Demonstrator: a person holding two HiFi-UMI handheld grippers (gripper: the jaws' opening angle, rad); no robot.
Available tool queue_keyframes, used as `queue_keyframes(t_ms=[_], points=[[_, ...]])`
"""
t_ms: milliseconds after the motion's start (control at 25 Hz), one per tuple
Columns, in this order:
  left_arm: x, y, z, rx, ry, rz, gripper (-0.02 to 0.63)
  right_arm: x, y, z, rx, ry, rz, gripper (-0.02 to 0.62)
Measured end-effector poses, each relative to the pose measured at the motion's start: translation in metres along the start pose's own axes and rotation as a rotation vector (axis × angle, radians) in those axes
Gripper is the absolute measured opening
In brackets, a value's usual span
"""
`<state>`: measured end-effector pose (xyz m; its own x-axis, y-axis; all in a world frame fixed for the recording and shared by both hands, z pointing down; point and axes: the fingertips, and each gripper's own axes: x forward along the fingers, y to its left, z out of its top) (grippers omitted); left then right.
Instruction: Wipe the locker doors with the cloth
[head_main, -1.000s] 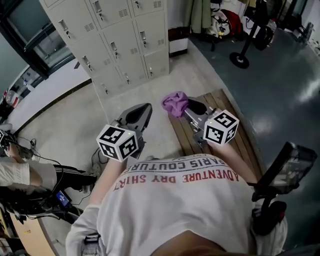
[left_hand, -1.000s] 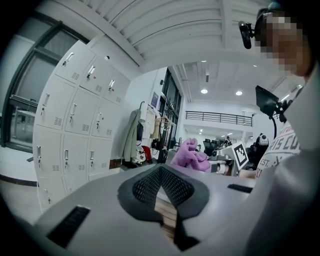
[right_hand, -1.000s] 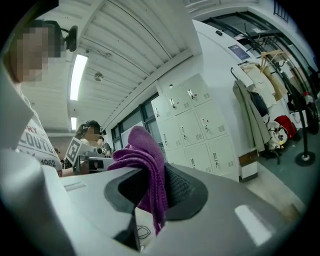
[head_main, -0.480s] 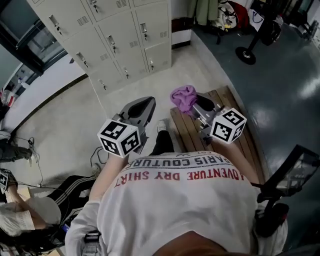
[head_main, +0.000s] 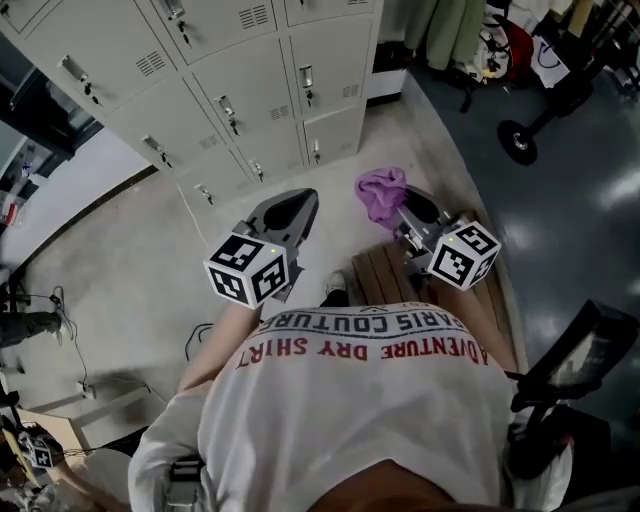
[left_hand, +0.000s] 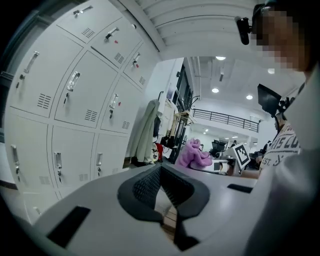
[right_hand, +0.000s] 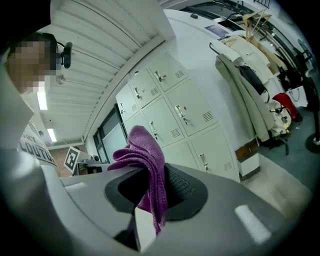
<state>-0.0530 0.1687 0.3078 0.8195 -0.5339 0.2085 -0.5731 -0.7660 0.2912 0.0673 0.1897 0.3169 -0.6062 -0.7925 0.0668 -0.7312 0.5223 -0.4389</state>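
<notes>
Right gripper (head_main: 402, 212) has its jaws clamped on the purple cloth (head_main: 381, 190), which bunches up above the jaws and hangs down between them in the right gripper view (right_hand: 145, 160), held in the air over the far end of the slatted wooden surface (head_main: 378, 272). Left gripper (head_main: 300, 203) is beside it with jaws closed together and nothing between them (left_hand: 160, 169); both point toward the grey locker doors (head_main: 240, 90), well apart from them
</notes>
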Motion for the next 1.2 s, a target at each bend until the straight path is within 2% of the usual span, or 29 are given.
queue_keyframes(t_ms=[160, 320, 520, 720, 840, 1200], points=[[0.043, 0.063, 0.05, 0.023, -0.034, 0.004, 0.0, 0.069, -0.037, 0.05, -0.036, -0.033, 0.009, 0.077], [0.064, 0.1, 0.077, 0.037, -0.063, 0.002, 0.0, 0.103, -0.058, 0.077, -0.028, -0.066, -0.01, 0.077], [0.067, 0.118, 0.088, 0.036, -0.095, 0.006, 0.0, 0.117, -0.065, 0.085, -0.035, -0.051, -0.016, 0.077], [0.066, 0.12, 0.095, 0.049, -0.105, 0.014, 0.0, 0.129, -0.062, 0.097, -0.045, -0.07, 0.016, 0.077], [0.074, 0.136, 0.103, 0.048, -0.106, 0.03, 0.0, 0.151, -0.068, 0.1, -0.036, -0.063, 0.041, 0.077], [0.125, 0.185, 0.105, 0.027, -0.05, 0.081, 0.0, 0.204, -0.134, 0.097, 0.077, -0.039, 0.061, 0.077]])
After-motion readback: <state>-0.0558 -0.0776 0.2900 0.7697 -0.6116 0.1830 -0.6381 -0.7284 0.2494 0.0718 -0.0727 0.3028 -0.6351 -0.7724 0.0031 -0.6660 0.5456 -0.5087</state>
